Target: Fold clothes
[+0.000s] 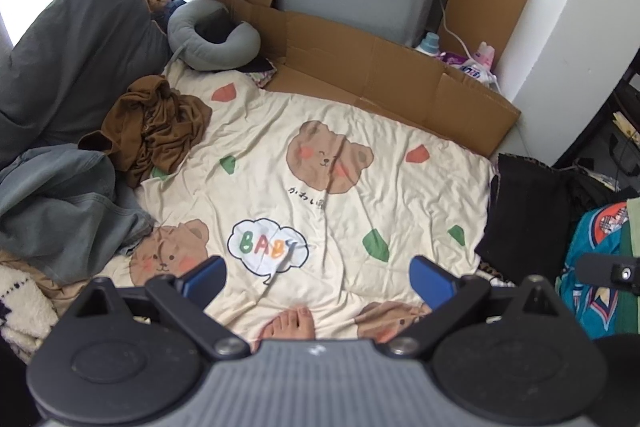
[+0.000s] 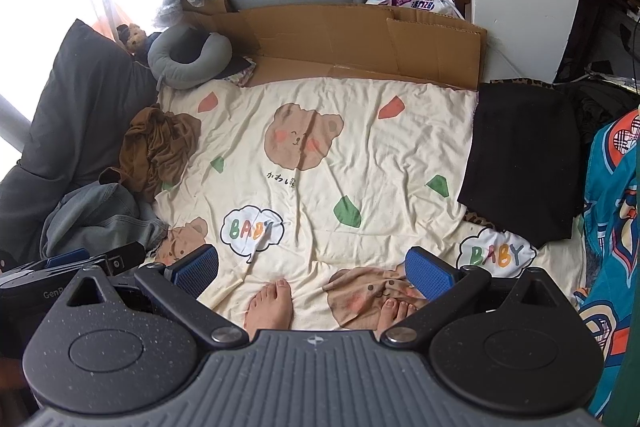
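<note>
- left wrist view: left gripper (image 1: 318, 277) hovers over the bear-print sheet (image 1: 360, 187), jaws spread wide, holding nothing.
- right gripper (image 2: 312, 269) the same, jaws wide apart, above bare feet (image 2: 270, 305).
- crumpled brown garment (image 1: 154, 129) mid-left; grey jeans (image 1: 60, 211) lower left.
- folded black garment (image 2: 524, 163) at the right edge.
- cardboard (image 2: 360, 39) along the top.

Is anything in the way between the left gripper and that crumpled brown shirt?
Nothing visible blocks it. The left gripper is open above bare blanket, and the brown shirt lies ahead to its left, beside the grey jeans.
</note>
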Demonstrator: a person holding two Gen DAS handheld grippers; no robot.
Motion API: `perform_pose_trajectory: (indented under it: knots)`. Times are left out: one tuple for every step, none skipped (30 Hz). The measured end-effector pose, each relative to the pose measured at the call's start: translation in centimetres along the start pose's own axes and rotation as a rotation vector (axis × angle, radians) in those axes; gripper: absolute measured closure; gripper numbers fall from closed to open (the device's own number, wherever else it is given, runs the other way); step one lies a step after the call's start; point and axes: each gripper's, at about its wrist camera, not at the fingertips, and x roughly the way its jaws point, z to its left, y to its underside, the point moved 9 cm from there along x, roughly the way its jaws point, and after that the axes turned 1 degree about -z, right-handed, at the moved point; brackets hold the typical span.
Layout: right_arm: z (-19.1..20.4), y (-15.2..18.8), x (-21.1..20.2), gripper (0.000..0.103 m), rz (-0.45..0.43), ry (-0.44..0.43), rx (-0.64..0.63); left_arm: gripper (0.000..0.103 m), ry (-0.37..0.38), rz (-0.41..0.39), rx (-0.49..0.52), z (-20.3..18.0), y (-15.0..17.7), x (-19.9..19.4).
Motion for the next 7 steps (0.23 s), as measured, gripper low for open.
perform_pose_trajectory:
  knots:
    - [0.01, -0.01, 0.0, 0.001, 0.0, -0.001, -0.001, 0.004, 0.0, 0.001, 0.0, 0.0, 0.0, 0.02]
    - [-0.01, -0.01, -0.03, 0.001, 0.0, -0.001, -0.002, 0.004, 0.0, 0.001, -0.001, -0.01, 0.01, 0.03]
    - [0.08, 0.03, -0.02, 0.001, 0.0, 0.0, -0.001, 0.004, 0.0, 0.002, -0.001, -0.02, 0.02, 0.03]
    - [0.16, 0.08, -0.02, 0.001, -0.001, 0.001, -0.001, 0.004, 0.001, 0.002, -0.002, -0.02, 0.04, 0.03]
    - [0.14, 0.06, -0.05, 0.001, -0.002, 0.002, -0.001, 0.004, 0.002, 0.003, -0.002, -0.01, 0.06, 0.02]
    - [0.16, 0.08, -0.1, 0.001, -0.005, 0.007, -0.004, 0.004, 0.003, 0.003, -0.004, 0.0, 0.07, 0.03]
    - [0.21, 0.09, -0.14, 0.001, -0.008, 0.014, -0.012, 0.004, 0.004, 0.004, -0.005, 0.02, 0.09, 0.05]
